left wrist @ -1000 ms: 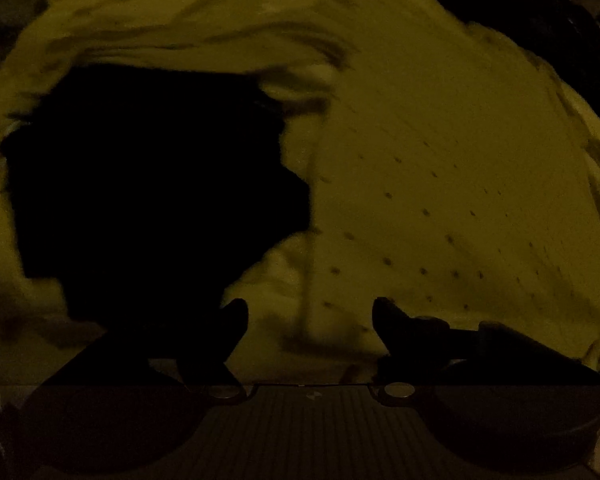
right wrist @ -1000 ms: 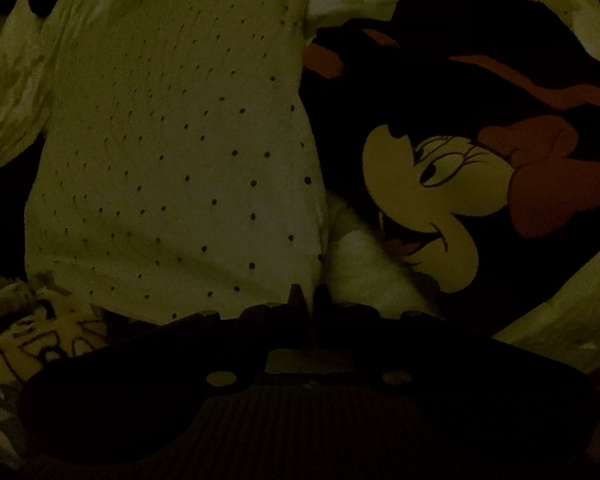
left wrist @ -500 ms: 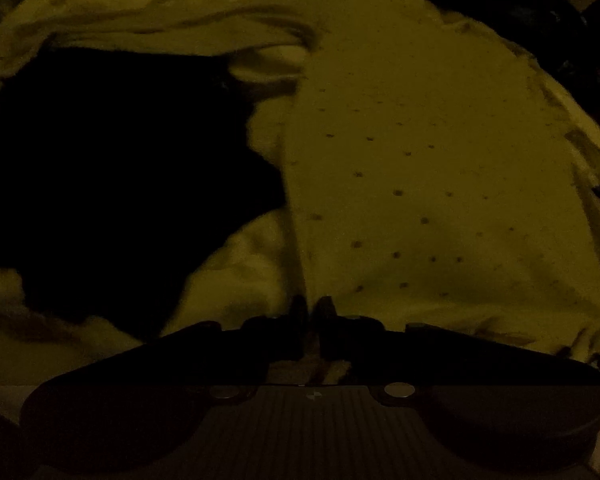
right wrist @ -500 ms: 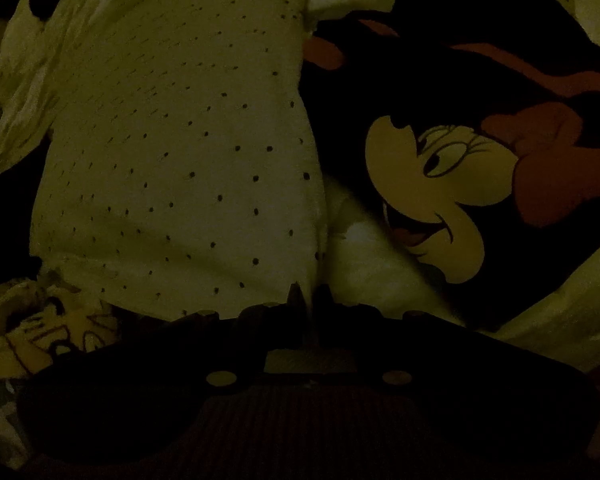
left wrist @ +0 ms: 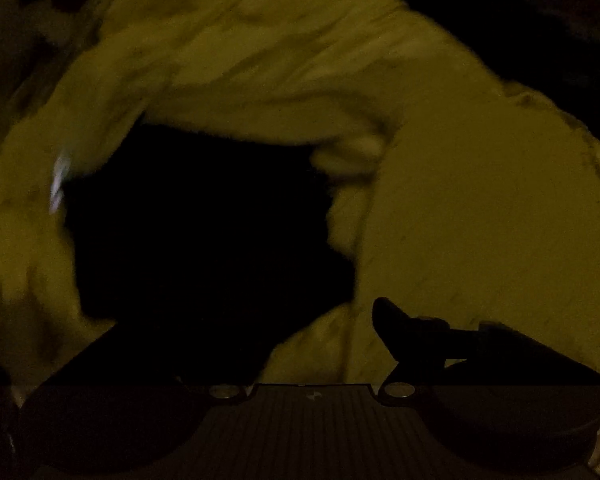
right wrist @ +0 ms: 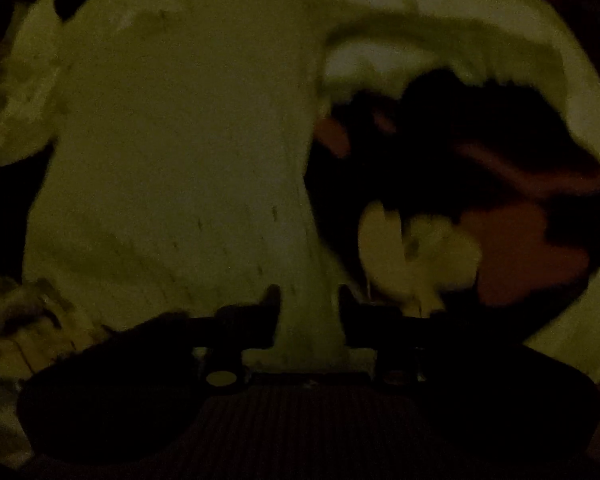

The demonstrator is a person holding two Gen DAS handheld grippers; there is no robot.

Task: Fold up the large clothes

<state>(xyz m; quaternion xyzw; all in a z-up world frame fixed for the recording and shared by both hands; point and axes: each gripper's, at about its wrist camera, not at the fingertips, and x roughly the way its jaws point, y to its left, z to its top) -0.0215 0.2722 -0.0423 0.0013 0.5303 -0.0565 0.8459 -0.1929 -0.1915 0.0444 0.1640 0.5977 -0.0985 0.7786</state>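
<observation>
The scene is very dark and blurred. A pale dotted garment (left wrist: 480, 208) lies flat, seen on the right in the left wrist view and at centre left in the right wrist view (right wrist: 180, 160). My left gripper (left wrist: 312, 320) is open over its near edge; only the right finger (left wrist: 392, 320) shows clearly, the left one is lost against dark cloth. My right gripper (right wrist: 308, 304) is open, jaws apart over the garment's lower right edge, holding nothing.
A black cartoon-mouse print cloth (right wrist: 460, 208) lies right of the dotted garment and shows as a dark patch in the left wrist view (left wrist: 200, 232). Rumpled pale bedding (left wrist: 240, 60) surrounds both. A printed cloth (right wrist: 20, 332) lies at lower left.
Both grippers were shut half a second ago and now stand open. Both views have shifted and blurred; the left gripper was open one second ago, shut, then opened again.
</observation>
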